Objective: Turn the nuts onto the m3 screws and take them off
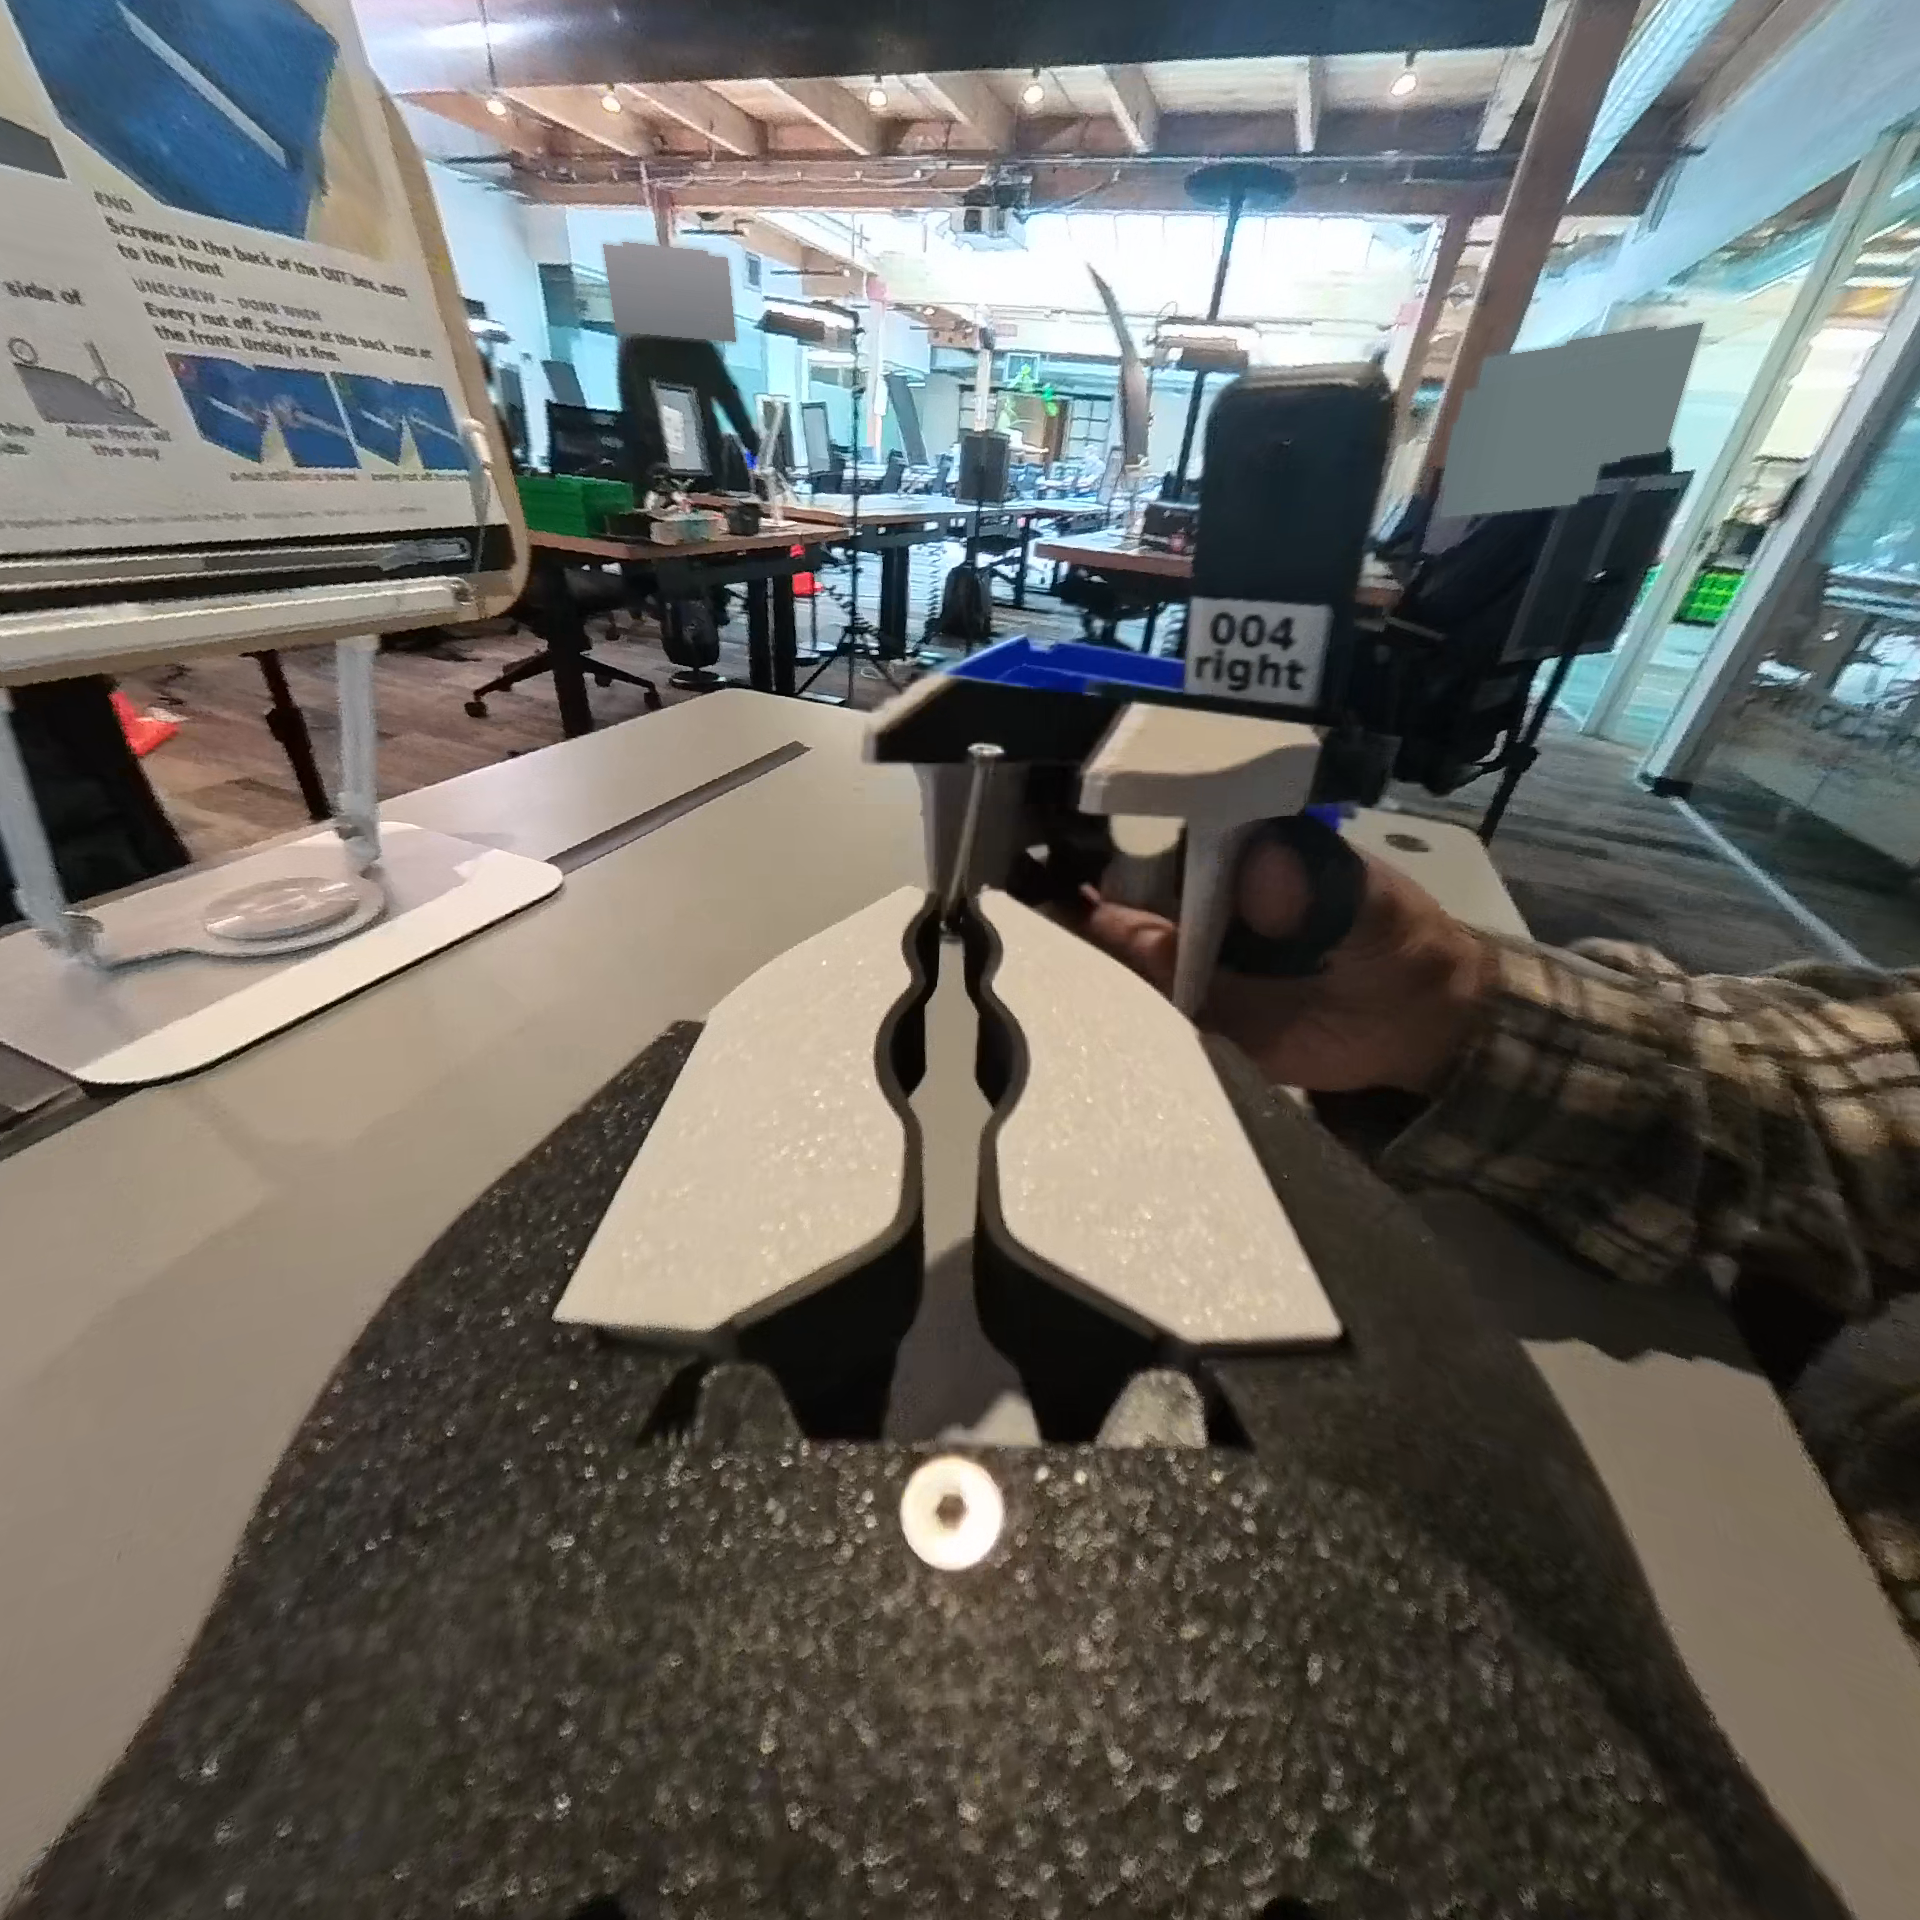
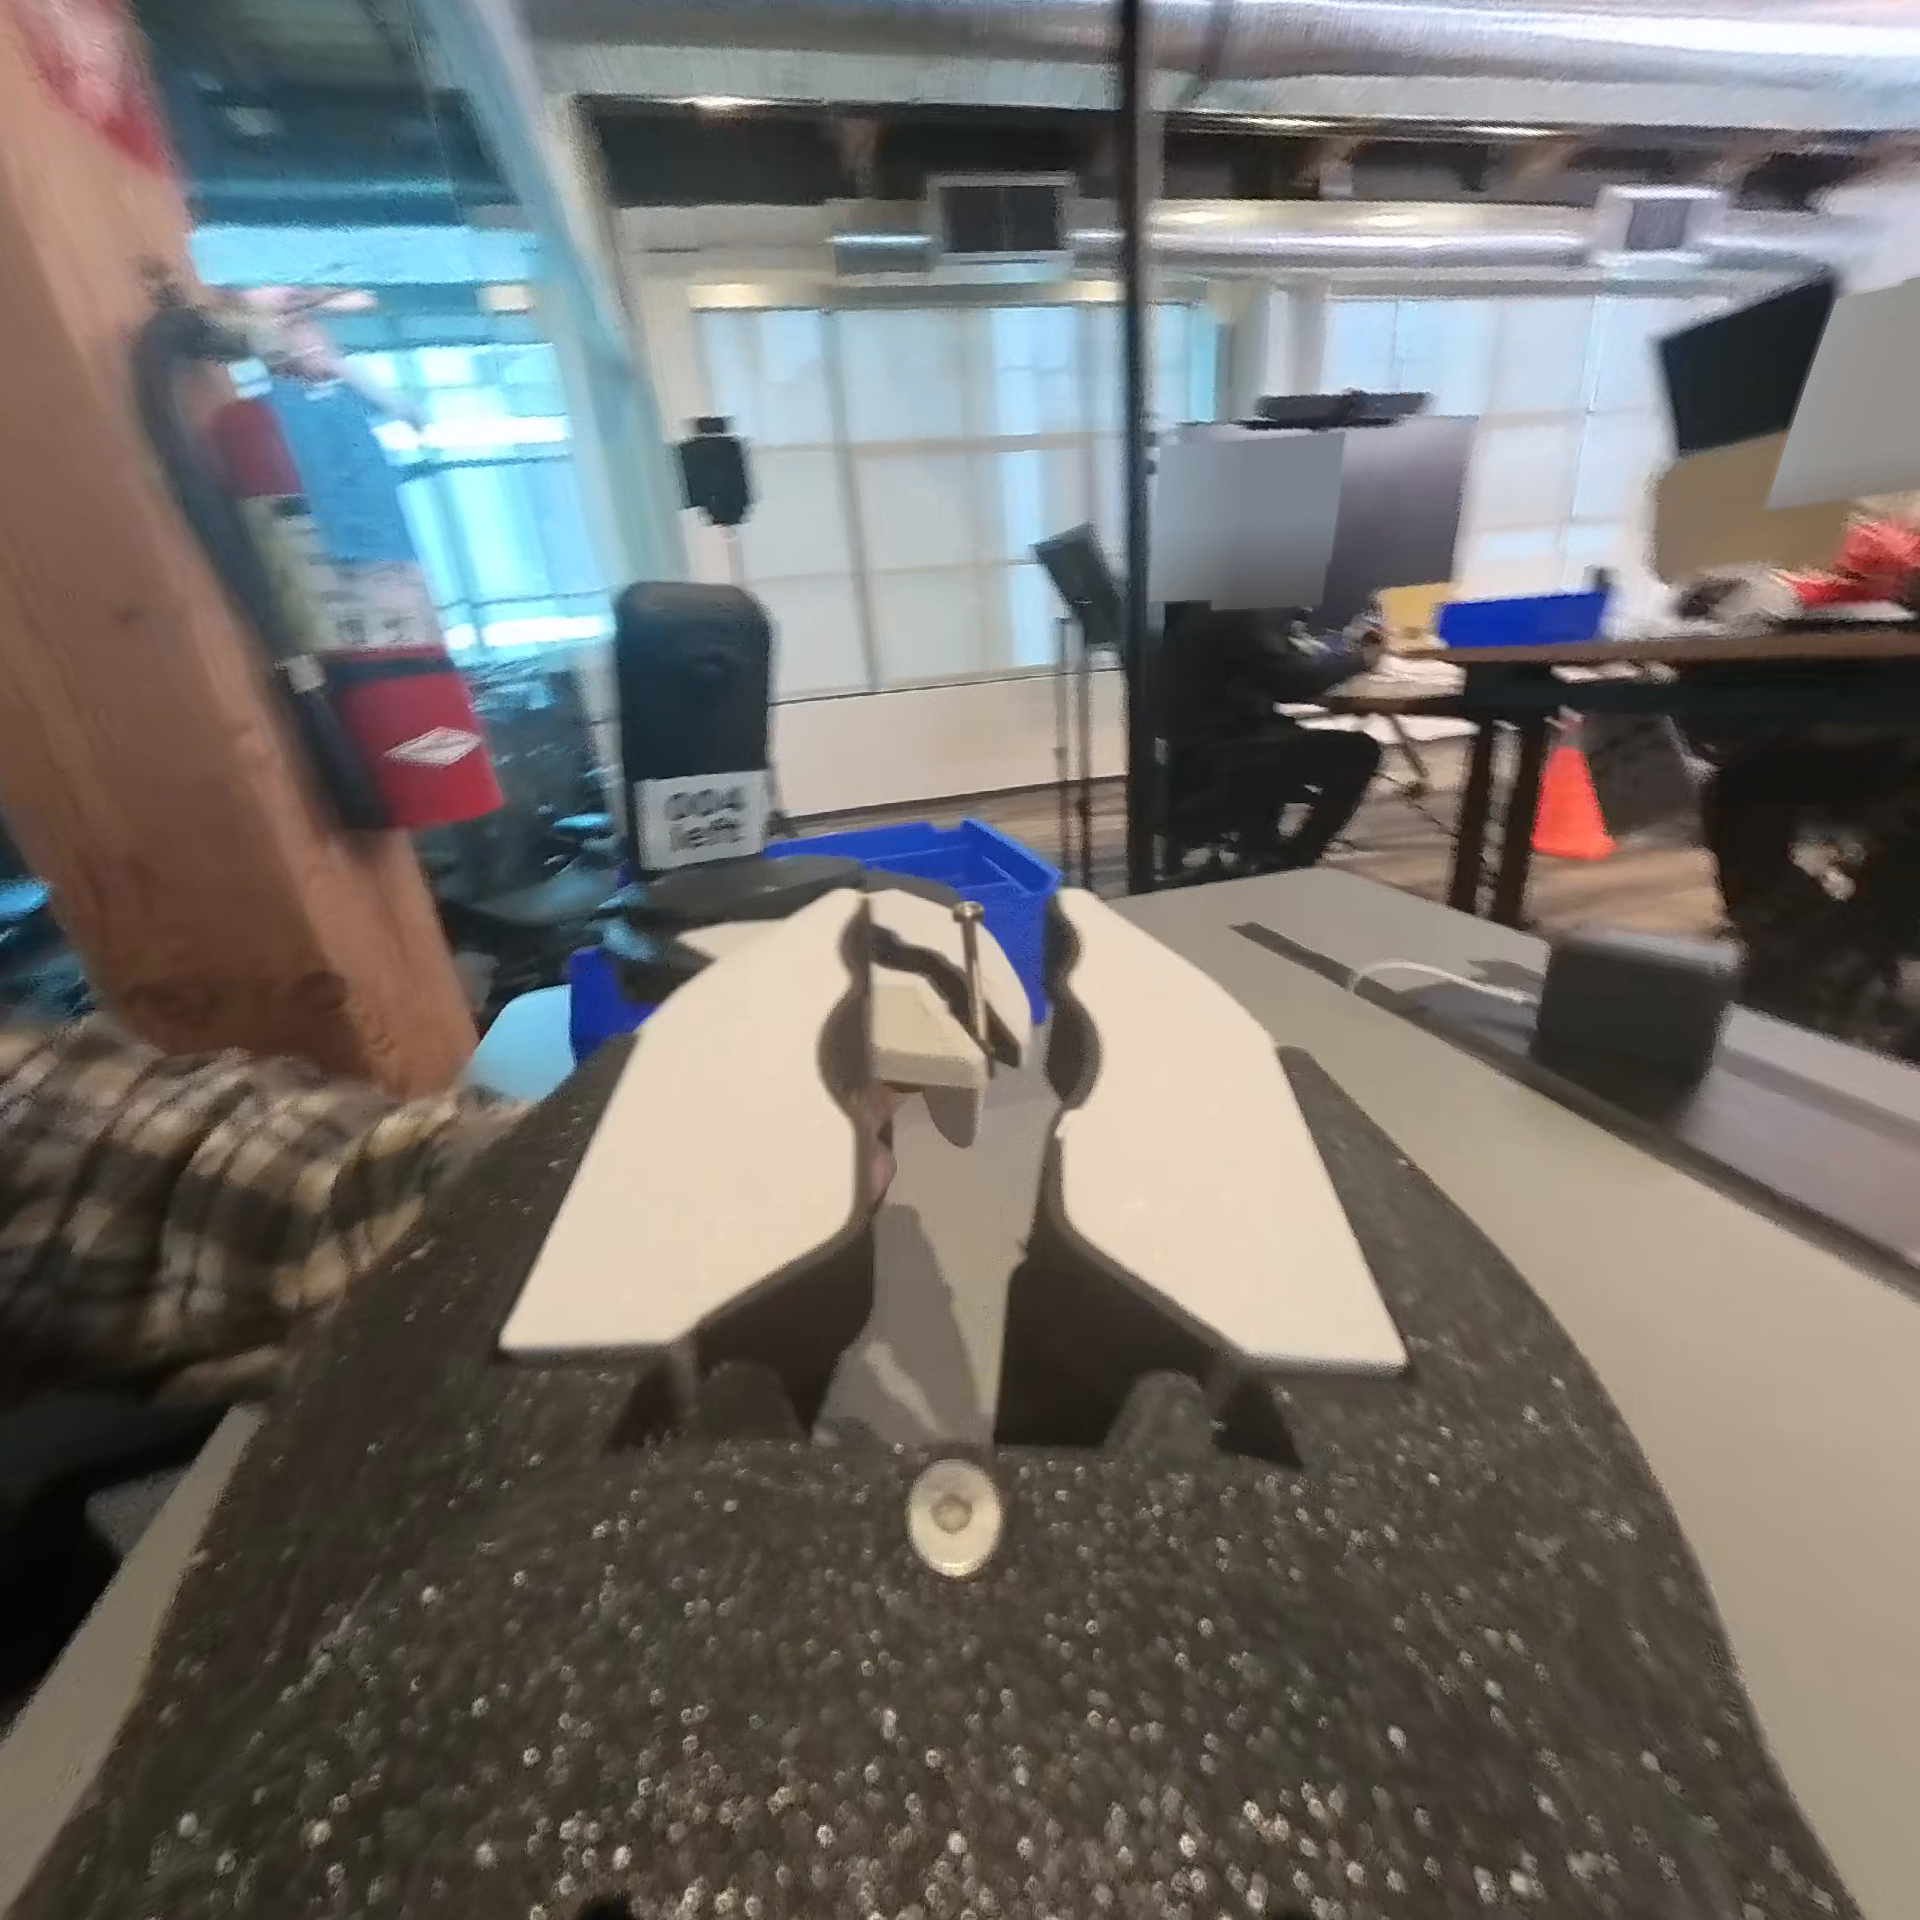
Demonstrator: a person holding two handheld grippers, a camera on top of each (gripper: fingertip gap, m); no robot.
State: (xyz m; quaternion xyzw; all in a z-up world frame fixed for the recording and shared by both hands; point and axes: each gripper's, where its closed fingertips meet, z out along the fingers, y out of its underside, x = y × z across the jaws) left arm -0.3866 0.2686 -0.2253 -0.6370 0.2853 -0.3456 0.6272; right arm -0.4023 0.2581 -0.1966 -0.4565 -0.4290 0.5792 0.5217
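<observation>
- The left gripper (image 1: 951,920) pinches the lower end of a long screw (image 1: 966,831) between its white fingertips; the screw stands nearly upright, head on top.
- Whether a nut sits at the pinch point cannot be told; the spot is too small and dark.
- In the right wrist view the same screw (image 2: 977,982) rises from the left gripper (image 2: 992,1060), which reaches in from the far left, its fingers pointing toward the camera.
- The right gripper (image 2: 961,935) has its fingers spread apart, one on each side of the screw and the left fingertips, touching neither as far as can be seen.
- Seen from the left wrist view, the right gripper (image 1: 1049,748) faces the camera from just beyond the screw, its fingers level with the screw head.
- A hand (image 1: 1320,966) wraps the right gripper's handle from the right, thumb up along the grip, with a plaid sleeve (image 1: 1662,1122) trailing to the right edge.
- Another plaid sleeve (image 2: 197,1174) enters the right wrist view from the left, behind the left gripper.
- Both grippers hang above the grey tabletop (image 1: 260,1247), toward its far edge.
- A blue bin (image 2: 997,883) sits at that far edge, behind the grippers.
- A stand with an instruction sheet (image 1: 229,312) occupies the tabletop's far left corner.
- A small black box (image 2: 1631,1008) rests on the tabletop by a dark groove.
</observation>
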